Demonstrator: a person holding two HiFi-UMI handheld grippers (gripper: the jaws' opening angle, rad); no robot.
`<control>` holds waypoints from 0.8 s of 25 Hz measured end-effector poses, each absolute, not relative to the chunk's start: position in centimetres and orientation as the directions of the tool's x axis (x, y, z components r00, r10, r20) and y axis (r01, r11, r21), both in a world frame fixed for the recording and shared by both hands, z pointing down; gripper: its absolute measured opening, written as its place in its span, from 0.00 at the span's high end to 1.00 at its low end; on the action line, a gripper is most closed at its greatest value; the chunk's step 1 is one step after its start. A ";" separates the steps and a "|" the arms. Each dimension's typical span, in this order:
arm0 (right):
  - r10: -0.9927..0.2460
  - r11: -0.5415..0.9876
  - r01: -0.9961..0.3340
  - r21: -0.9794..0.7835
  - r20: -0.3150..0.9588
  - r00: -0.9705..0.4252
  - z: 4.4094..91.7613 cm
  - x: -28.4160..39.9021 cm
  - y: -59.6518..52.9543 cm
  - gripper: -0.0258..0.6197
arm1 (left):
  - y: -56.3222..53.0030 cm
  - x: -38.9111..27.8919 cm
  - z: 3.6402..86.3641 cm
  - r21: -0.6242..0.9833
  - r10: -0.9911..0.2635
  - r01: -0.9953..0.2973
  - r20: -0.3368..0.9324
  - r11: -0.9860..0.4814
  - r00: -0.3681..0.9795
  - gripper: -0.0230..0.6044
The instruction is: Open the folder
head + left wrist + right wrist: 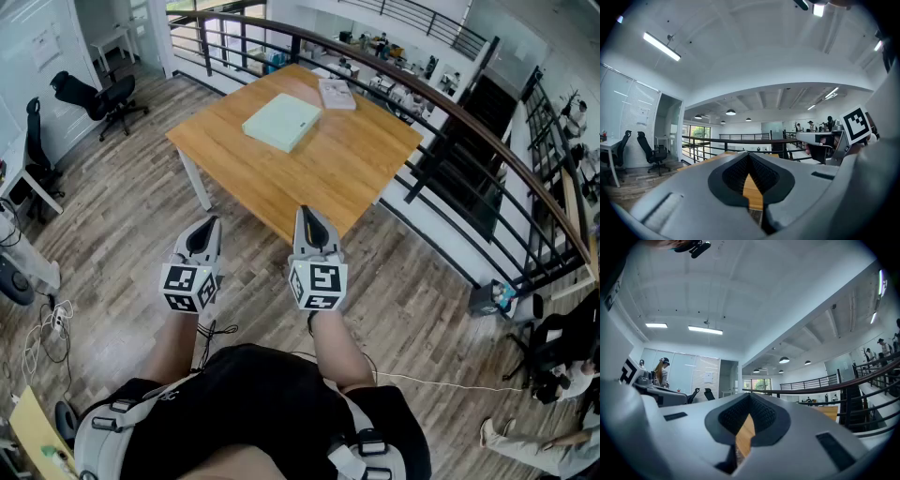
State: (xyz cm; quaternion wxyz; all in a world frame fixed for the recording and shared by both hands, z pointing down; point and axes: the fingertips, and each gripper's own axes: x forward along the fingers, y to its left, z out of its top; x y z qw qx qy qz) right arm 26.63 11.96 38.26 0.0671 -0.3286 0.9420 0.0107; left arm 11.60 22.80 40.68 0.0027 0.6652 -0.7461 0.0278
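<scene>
A pale green folder lies closed on the wooden table, towards its far side. Both grippers are held side by side short of the table's near corner, well away from the folder. My left gripper is shut with nothing in it. My right gripper is shut and empty too, its tip over the table's near edge. In the left gripper view the jaws meet at the tip, with only table wood showing behind them. The right gripper view shows the same closed tip. The folder is hidden in both gripper views.
A book or pamphlet lies at the table's far corner. A dark curved railing runs behind and to the right of the table. Black office chairs stand at the left. Cables trail on the wooden floor at the left.
</scene>
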 end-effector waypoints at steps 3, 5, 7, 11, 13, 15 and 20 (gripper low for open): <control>-0.618 0.784 -0.621 -0.022 -0.126 -0.776 38.3 26.5 12.7 0.95 | 23.3 11.6 40.8 -0.037 -0.993 -0.993 0.046 0.111 -0.113 0.96; -0.623 0.779 -0.626 -0.027 -0.136 -0.770 38.2 26.5 13.3 0.95 | 23.9 11.6 40.9 -0.035 -0.992 -0.993 0.049 0.110 -0.112 0.96; -0.627 0.776 -0.630 -0.035 -0.147 -0.765 38.1 26.4 13.9 0.95 | 24.6 11.3 40.9 -0.035 -0.992 -0.993 0.050 0.111 -0.113 0.96; -0.630 0.774 -0.632 -0.041 -0.149 -0.762 38.0 25.8 15.0 0.95 | 25.7 10.5 40.8 -0.035 -0.992 -0.993 0.047 0.112 -0.113 0.96; -0.628 0.776 -0.630 -0.040 -0.146 -0.764 38.1 25.1 15.5 0.95 | 26.2 9.9 40.8 -0.036 -0.992 -0.993 0.047 0.112 -0.114 0.96; -0.625 0.778 -0.627 -0.038 -0.140 -0.768 38.2 24.2 16.2 0.95 | 27.0 9.1 41.0 -0.033 -0.992 -0.993 0.050 0.115 -0.117 0.96; -0.624 0.779 -0.627 -0.024 -0.128 -0.771 38.6 22.0 18.1 0.95 | 29.0 7.0 41.7 -0.022 -0.992 -0.993 0.051 0.115 -0.116 0.96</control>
